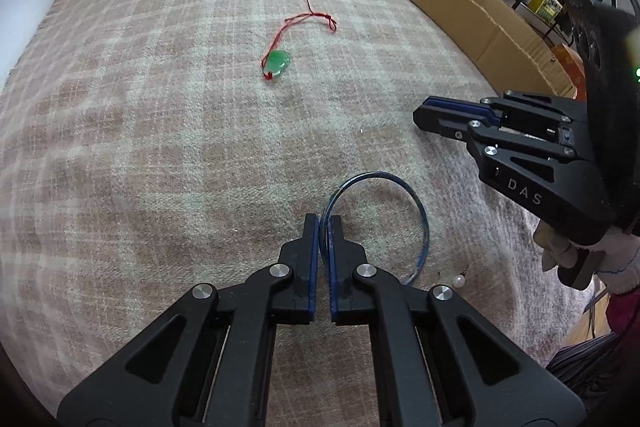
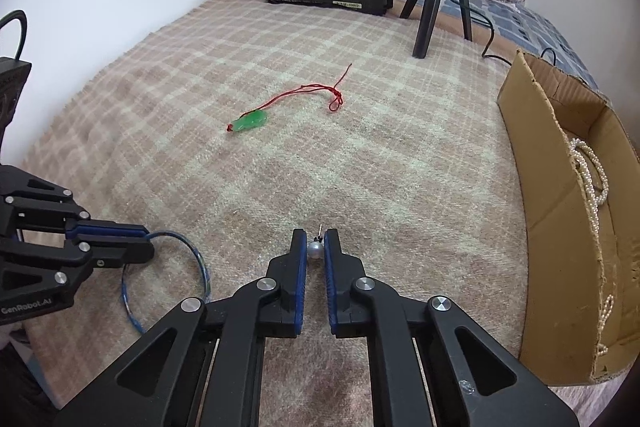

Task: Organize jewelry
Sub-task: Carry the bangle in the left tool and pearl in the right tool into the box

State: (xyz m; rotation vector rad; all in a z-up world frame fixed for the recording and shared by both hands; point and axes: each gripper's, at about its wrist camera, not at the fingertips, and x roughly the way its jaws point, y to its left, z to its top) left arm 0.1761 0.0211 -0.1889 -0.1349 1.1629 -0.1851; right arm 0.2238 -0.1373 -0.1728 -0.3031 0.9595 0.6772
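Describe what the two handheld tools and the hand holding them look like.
Both are matte black linkage frames with silver pivot bolts and blue pads lining the fingers. The right tool carries white "DAS" lettering, and the hand holding it wears a white knit glove with a dark red sleeve. The left tool reads "GenRobot.AI", with a black cable looping behind it.

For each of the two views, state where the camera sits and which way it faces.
Left wrist: on the left gripper, looking down the plaid blanket; shut on the thin blue bangle; gloved hand visible.
Right wrist: on the right gripper, same heading; shut on the small white pearl earring.
Shared: green jade pendant on red cord, brown cardboard box.
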